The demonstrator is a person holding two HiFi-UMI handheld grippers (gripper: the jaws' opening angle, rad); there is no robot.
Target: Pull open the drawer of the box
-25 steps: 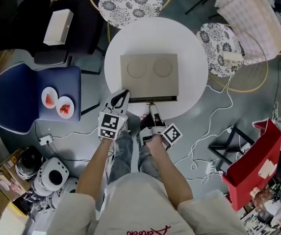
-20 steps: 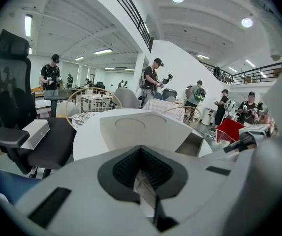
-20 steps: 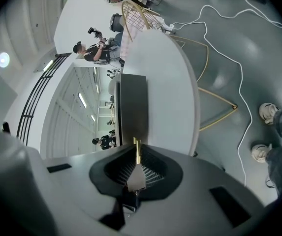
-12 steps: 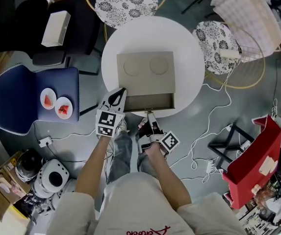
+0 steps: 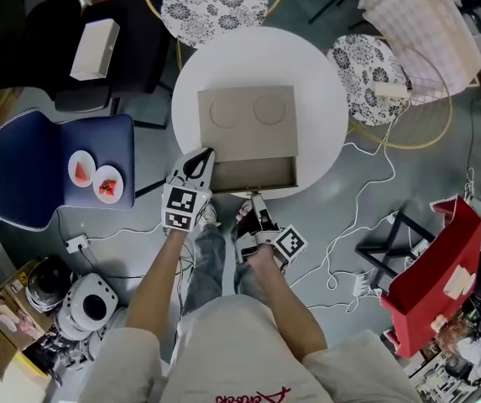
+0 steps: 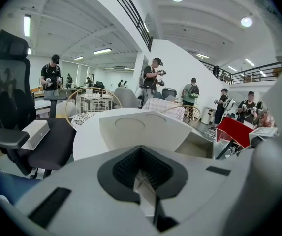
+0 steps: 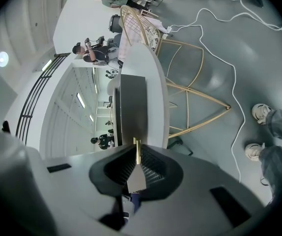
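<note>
Right gripper (image 5: 257,201) fingers pinch the handle (image 7: 137,152) of the open drawer (image 5: 255,175), its front near the table (image 5: 324,82) edge; left gripper (image 5: 201,159) fingers sit closed, empty, beside the box (image 5: 247,122) corner.

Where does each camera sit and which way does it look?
Head view: on the head, steeply down at the box on the round table; arms, legs show.
Left gripper view: on the left gripper, facing the box; no limbs.
Right gripper view: on the right gripper, rolled sideways, facing the clamped drawer handle; shoes show.
Shared: the open drawer.
</note>
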